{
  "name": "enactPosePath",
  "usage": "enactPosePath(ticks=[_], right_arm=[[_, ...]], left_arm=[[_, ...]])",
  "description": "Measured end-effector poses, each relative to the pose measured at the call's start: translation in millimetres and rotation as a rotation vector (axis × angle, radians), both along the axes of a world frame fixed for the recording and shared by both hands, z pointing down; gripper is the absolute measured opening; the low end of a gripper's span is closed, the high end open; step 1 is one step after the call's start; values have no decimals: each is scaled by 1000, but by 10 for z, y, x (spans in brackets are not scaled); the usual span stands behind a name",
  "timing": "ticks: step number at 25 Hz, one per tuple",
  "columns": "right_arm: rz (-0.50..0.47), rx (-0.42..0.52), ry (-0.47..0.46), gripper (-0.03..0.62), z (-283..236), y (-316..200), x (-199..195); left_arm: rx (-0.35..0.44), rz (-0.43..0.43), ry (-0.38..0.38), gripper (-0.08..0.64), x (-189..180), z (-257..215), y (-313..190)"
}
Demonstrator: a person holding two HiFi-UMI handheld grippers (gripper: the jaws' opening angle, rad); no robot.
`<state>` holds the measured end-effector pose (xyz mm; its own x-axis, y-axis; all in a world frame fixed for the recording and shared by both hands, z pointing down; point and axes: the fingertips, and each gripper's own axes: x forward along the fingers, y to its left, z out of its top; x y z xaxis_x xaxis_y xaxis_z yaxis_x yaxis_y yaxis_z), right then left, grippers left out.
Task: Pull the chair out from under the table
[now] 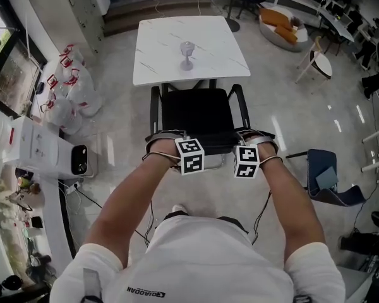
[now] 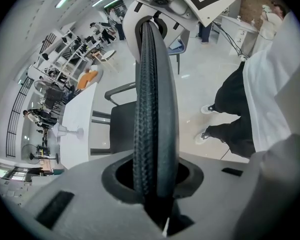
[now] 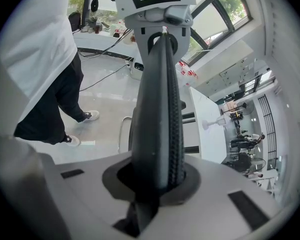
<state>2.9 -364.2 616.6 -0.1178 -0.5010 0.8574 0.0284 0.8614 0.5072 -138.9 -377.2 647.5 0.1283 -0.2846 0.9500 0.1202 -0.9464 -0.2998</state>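
A black chair point(image 1: 202, 112) with chrome armrests stands at the near end of a white marble table point(image 1: 161, 40), its seat just clear of the tabletop. Both grippers sit on the top edge of its backrest point(image 1: 215, 145). My left gripper point(image 1: 177, 147) straddles that ribbed black edge point(image 2: 155, 109), and a dark gap shows beside it between the jaws. Further right along the same edge point(image 3: 162, 109), my right gripper point(image 1: 249, 147) is shut tightly on it. Each gripper view shows the other gripper at the far end of the edge.
A glass goblet point(image 1: 187, 54) stands on the table. White bags with red print point(image 1: 72, 87) and a white appliance point(image 1: 57, 153) line the left. A blue chair point(image 1: 325, 178) stands right; a wooden chair point(image 1: 319, 59) and orange seat point(image 1: 281, 24) lie beyond.
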Motion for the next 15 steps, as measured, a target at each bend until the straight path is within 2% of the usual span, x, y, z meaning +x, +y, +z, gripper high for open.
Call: enactPosePath(ticks=[6, 11, 15], right_arm=[[9, 19, 2, 51, 13, 31, 34], [-1, -28, -3, 47, -14, 122, 6], [-17, -72, -4, 44, -48, 145, 12]], left_arm=[[40, -6, 8, 84, 29, -1, 13], [-21, -18, -12, 74, -10, -11, 136], [-40, -45, -10, 69, 0, -48, 206]])
